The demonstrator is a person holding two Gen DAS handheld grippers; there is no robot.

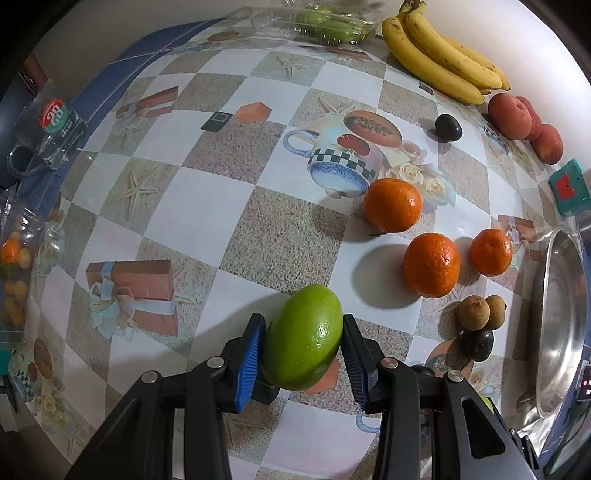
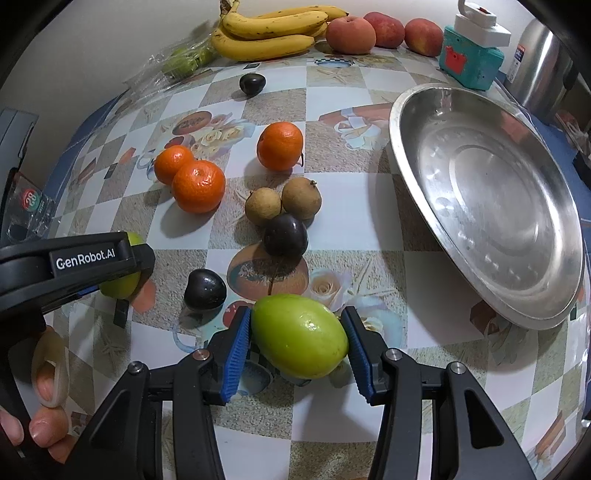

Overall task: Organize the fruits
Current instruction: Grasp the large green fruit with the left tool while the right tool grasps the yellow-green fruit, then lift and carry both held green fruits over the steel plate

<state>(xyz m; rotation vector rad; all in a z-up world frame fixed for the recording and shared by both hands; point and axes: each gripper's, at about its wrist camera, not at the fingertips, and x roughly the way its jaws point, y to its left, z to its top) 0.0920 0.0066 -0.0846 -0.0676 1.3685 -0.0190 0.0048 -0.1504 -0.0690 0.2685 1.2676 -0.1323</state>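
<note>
You had a green fruit in each gripper. Your left gripper pinched one green fruit between its blue pads, touching it on both sides, low over the patterned tablecloth. Your right gripper clamped a second green fruit across its long axis, both pads pressed on its ends.

Around the right-hand fruit, a dark plum lay just beside the left pad, and another plum sat touching two brown longans further out. Three mandarins lay beyond those, two of them touching. The steel basin stood to your right, its near rim tilted, with bare cloth between it and the held fruit.

Around the left-hand fruit, the cloth to the left and ahead lay open up to the blue table edge; the crowding was all on the right.

Along the far wall sat the bananas and three peaches, with a lone plum in front of them.

Only the right view showed your left gripper from the side, your fingers on its handle, and the teal box. Only the left view showed the clear bags at the table's left edge and the clear tray of green fruit plainly.
</note>
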